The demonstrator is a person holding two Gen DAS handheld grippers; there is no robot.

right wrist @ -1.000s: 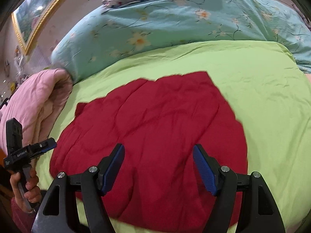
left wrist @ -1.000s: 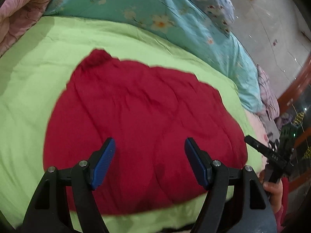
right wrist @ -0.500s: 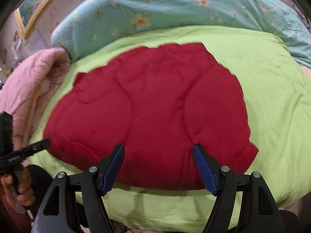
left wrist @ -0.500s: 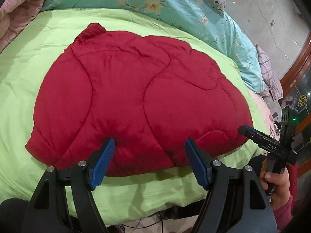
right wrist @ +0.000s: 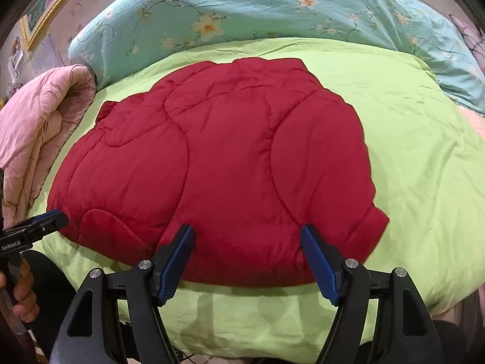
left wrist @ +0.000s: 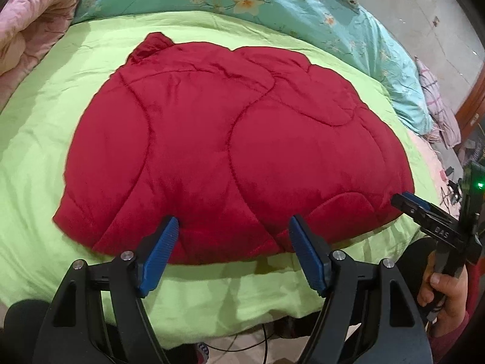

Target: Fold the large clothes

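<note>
**Red jacket spread on green quilt, grippers poised**

A quilted red jacket (left wrist: 230, 151) lies flat on the green quilt (left wrist: 45, 139), near its front edge. The left gripper (left wrist: 233, 254) and right gripper (right wrist: 247, 261) hang above the hem, jaws apart, gripping nothing. A pink blanket (right wrist: 36, 127) sits alongside.

bed: lime green cover (right wrist: 424, 139) | behind: teal floral quilt (right wrist: 242, 9) | side: pink quilt (left wrist: 33, 15) | wall: gilt frame (right wrist: 39, 21) | floor: pale, glossy (left wrist: 424, 9)
</note>
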